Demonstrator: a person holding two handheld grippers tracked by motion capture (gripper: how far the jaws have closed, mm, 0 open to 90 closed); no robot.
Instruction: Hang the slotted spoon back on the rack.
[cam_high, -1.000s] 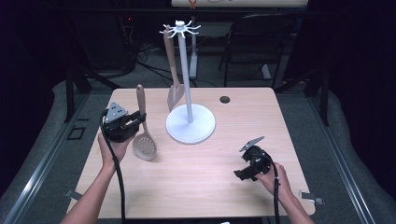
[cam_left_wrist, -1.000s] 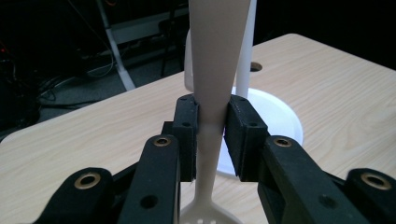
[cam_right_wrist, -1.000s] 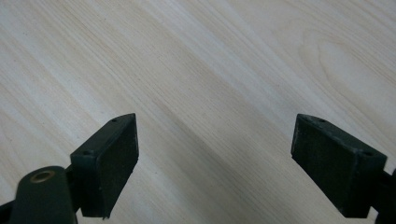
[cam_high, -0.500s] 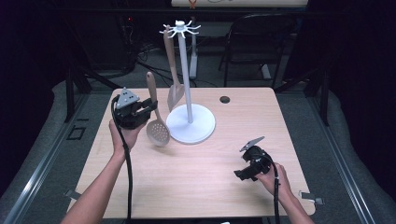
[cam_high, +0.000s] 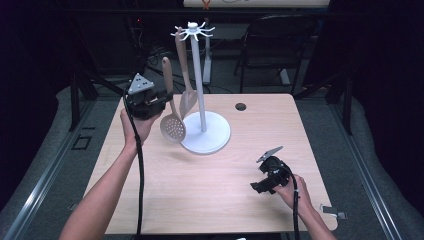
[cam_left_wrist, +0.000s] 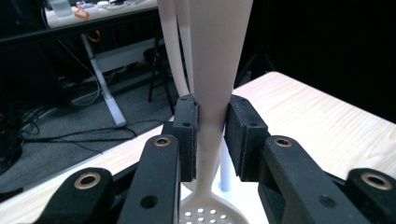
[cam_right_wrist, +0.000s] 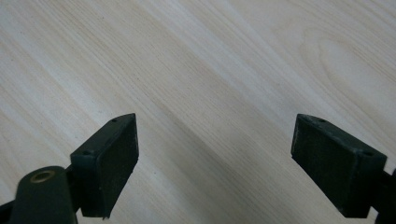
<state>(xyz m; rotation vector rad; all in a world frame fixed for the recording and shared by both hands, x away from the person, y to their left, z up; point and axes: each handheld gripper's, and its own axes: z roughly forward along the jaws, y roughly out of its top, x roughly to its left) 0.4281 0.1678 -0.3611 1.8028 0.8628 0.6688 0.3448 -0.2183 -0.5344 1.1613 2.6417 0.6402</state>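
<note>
My left gripper (cam_high: 162, 100) is shut on the handle of a beige slotted spoon (cam_high: 173, 127), held upright above the table just left of the white hook stand (cam_high: 199, 90). In the left gripper view the spoon's handle (cam_left_wrist: 212, 116) is pinched between the pads, with its perforated bowl (cam_left_wrist: 210, 215) below. A beige spatula (cam_high: 186, 85) hangs from the stand's top hooks (cam_high: 192, 31). My right gripper (cam_high: 259, 186) rests low at the table's front right, open, with bare wood between its pads (cam_right_wrist: 112, 154).
The stand's round white base (cam_high: 212, 137) sits at the table's middle rear. A small dark round cap (cam_high: 241, 106) lies near the back edge. A chair (cam_high: 272, 45) and a desk leg stand behind the wooden table (cam_high: 200, 200).
My left gripper has lifted the slotted spoon off the table and carried it right and up toward the stand. The right gripper has stayed in place.
</note>
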